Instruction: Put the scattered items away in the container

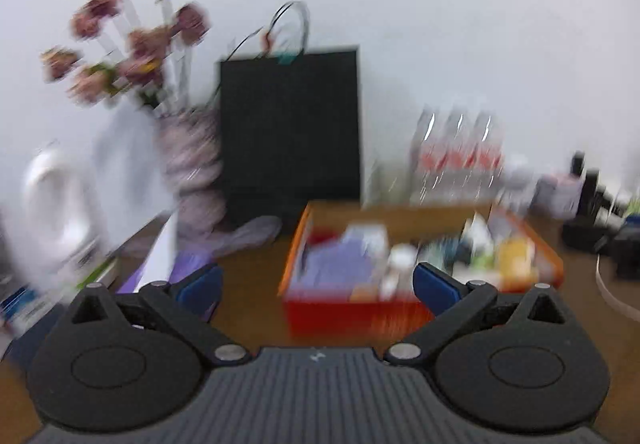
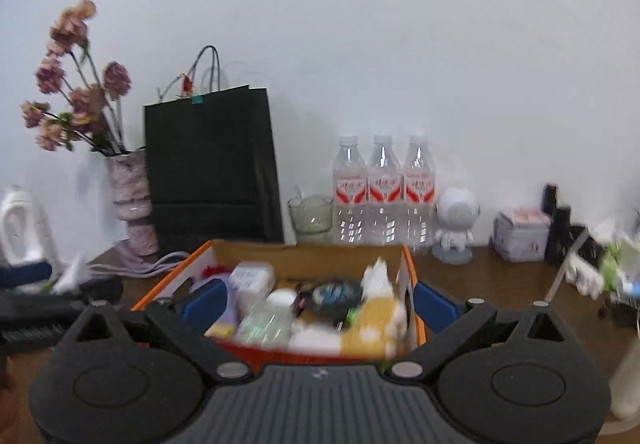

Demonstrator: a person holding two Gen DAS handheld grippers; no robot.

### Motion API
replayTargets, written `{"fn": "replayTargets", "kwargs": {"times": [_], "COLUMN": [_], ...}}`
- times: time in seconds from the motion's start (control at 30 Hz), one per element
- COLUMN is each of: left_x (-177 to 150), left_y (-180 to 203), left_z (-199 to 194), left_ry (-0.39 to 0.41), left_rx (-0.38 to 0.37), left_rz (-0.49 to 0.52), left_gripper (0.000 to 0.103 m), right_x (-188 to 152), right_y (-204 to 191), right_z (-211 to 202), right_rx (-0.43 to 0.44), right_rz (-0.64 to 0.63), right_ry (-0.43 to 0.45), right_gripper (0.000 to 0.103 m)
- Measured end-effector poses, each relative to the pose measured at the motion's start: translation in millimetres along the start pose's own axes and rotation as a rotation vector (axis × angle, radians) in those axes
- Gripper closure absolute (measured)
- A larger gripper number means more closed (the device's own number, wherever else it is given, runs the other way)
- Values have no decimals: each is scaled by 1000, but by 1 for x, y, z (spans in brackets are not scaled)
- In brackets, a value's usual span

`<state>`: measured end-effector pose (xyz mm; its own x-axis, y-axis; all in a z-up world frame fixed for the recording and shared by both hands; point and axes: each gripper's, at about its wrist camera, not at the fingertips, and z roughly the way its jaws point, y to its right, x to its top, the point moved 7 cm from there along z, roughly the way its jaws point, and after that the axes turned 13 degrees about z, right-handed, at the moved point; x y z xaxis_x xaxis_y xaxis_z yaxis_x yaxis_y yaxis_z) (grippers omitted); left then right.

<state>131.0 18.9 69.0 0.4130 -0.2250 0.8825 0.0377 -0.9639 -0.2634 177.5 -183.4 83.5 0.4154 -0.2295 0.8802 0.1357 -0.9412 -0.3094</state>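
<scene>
Black paper bag (image 2: 210, 163) between vase of dried flowers (image 2: 130, 199) and three water bottles (image 2: 383, 189).

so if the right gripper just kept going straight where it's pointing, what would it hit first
Most likely the items piled in the orange box; the open right gripper frames them, though blur makes depth uncertain.

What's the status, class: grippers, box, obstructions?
Left gripper open, empty. Right gripper open, empty. Orange box filled with items. Nothing blocking it.
</scene>
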Motion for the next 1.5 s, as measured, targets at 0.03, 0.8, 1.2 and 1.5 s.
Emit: {"fn": "replayTargets", "kwargs": {"times": [0.03,0.8,1.2,1.5], "left_x": [-12,-138,-147,-144], "left_y": [6,42,42,41], "left_z": [-18,-85,-30,-26], "left_ry": [7,-92,-261,-265], "left_rx": [-40,-111,-168,-165], "left_rz": [-18,43,12,9], "left_gripper": [0,0,0,0], "right_x": [-9,-173,-180,-181], "right_y": [3,22,23,25], "right_z": [-18,-124,-56,-45], "right_rx": [20,-23,-87,-136], "right_rz": [10,-37,-16,-62], "right_ry": [-4,-131,-284,-307], "right_gripper": [3,0,0,0]}}
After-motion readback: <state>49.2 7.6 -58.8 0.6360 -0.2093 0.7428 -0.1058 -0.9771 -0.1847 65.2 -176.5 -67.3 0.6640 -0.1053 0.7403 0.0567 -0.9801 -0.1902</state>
